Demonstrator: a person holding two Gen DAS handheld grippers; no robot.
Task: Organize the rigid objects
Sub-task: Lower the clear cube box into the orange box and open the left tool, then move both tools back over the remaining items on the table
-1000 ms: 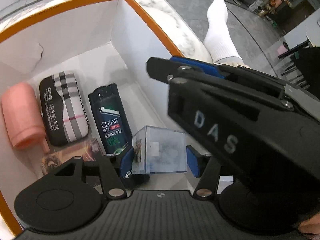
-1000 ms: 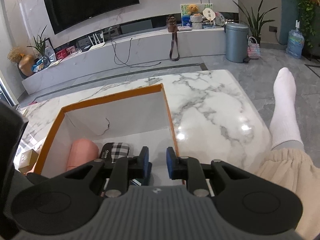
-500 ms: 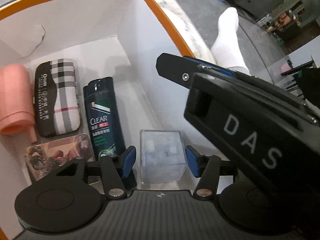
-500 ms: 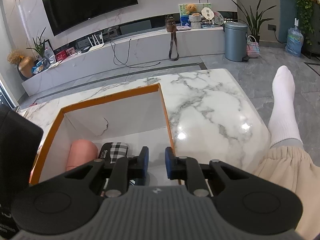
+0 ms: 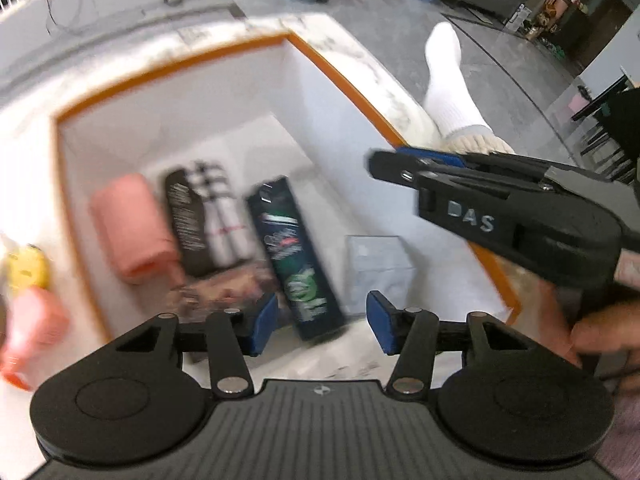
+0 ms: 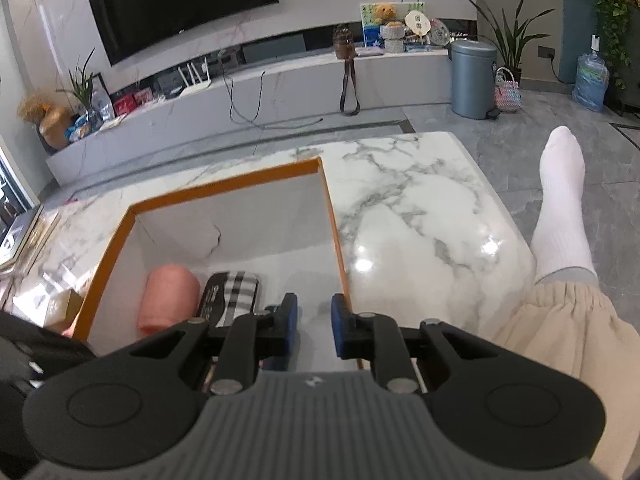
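Note:
An orange-rimmed white box holds a pink roll, a plaid case, a dark shampoo bottle, a picture card and a clear plastic box. My left gripper is open and empty, raised above the box's near end. The clear box lies apart from it on the box floor. My right gripper hovers over the box's right wall, nearly closed and empty. It also shows in the left wrist view. The view is blurred.
The box sits on a marble table. A yellow item and a pink item lie outside the box's left wall. A person's socked foot and skirt are at the right.
My left gripper has opened wider, let go of the clear box and pulled up and back. The clear box now rests in the box beside the shampoo bottle. The right gripper barely moved.

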